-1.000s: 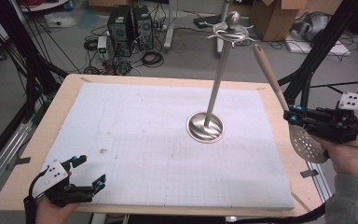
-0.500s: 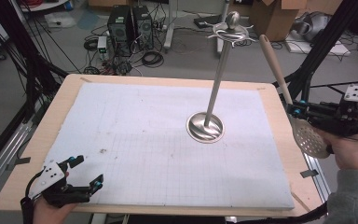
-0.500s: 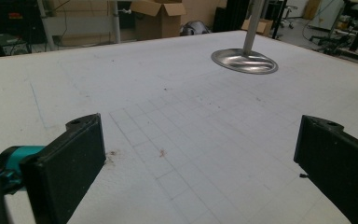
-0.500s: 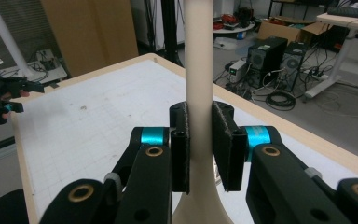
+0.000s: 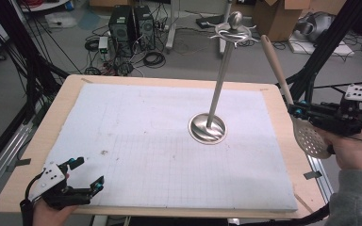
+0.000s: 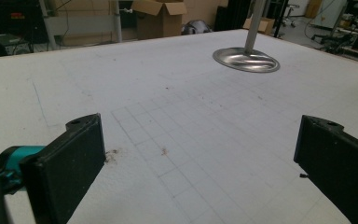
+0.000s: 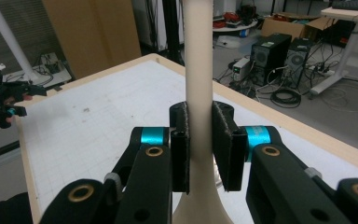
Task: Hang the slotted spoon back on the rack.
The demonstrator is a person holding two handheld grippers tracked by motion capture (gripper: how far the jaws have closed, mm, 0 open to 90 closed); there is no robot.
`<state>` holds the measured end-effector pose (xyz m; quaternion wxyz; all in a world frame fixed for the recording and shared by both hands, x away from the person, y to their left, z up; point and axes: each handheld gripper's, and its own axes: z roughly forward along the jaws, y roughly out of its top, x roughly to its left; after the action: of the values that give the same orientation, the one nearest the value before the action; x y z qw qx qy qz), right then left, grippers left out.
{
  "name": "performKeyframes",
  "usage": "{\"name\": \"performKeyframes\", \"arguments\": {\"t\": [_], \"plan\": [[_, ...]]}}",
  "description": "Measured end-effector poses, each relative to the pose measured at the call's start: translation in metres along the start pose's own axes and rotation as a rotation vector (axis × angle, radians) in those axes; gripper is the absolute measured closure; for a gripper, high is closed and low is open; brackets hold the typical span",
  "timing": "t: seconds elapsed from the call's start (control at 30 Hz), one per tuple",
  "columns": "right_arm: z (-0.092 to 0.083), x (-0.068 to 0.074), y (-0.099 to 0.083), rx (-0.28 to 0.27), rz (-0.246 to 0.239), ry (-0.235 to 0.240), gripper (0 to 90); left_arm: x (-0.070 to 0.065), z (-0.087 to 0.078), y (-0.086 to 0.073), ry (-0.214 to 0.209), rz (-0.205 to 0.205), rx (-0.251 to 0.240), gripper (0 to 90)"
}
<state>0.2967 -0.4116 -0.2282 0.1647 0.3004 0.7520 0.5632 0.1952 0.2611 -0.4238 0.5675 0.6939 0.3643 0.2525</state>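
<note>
Since the earlier frames the slotted spoon point(image 5: 296, 103) has tipped more upright & drifted a bit toward the stand, perforated bowl hanging lower off the right edge of the desk; left side hasn't budged.

Left to right: left gripper point(image 5: 86, 175) sits low at the near-left corner of the desk point(image 5: 66, 101), jaws wide open, nothing between them; in the left gripper view both jaws stand far apart over bare white mat point(image 6: 177, 121) w/ its faint grid. Mid-right on the mat: steel utensil stand point(image 5: 221, 75), round base flat, thin pole rising to a ring of hooks under a ball top. No utensils on it. Right of that, the spoon's pale handle points up and away, tip near hook height but apart from the hooks. Right gripper point(image 7: 199, 140) is clamped on the handle low down, just above where it flares to the bowl; pads pinch both sides.

Step in hand, as I read it: hang the spoon on a hook. To do well: keep the squeeze firm, since the bowl's weight below the grip will want to swing it. Can't tell if the handle tip has a hole or loop, so check first. Bring the tip in beside a hook, slowly, w/o knocking the pole; the stand looks top-heavy and could tip. Left gripper could steady the base if needed.
</note>
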Motion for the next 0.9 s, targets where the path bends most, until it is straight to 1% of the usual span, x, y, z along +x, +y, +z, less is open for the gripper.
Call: {"name": "performKeyframes", "arguments": {"t": [0.2, 0.33, 0.4, 0.53, 0.77, 0.83, 0.9], "plan": [[0.002, -0.003, -0.001, 0.007, 0.002, -0.005, 78.2, 0.001, -0.001, 0.000, 0.005, -0.001, -0.002, 2.4], [0.004, -0.003, -0.002, 0.004, 0.014, 0.007, 78.2, 0.001, 0.000, -0.001, 0.006, 0.001, 0.006, 2.4], [0.005, -0.002, -0.002, 0.011, 0.016, 0.008, 78.1, 0.001, 0.000, -0.001, 0.006, 0.001, 0.006, 2.3], [0.008, -0.002, -0.003, 0.012, 0.012, 0.013, 78.1, 0.001, -0.001, -0.001, 0.006, -0.001, 0.004, 2.4], [0.012, -0.001, -0.003, 0.014, 0.019, 0.020, 78.1, 0.001, -0.001, -0.001, 0.006, -0.005, -0.001, 2.4], [0.014, -0.002, -0.004, 0.018, 0.014, 0.020, 78.1, 0.001, -0.001, -0.001, 0.004, -0.006, 0.001, 2.3], [0.015, -0.002, -0.004, 0.021, 0.021, 0.024, 78.1, 0.001, 0.000, -0.001, 0.004, -0.003, 0.003, 2.3]]}}
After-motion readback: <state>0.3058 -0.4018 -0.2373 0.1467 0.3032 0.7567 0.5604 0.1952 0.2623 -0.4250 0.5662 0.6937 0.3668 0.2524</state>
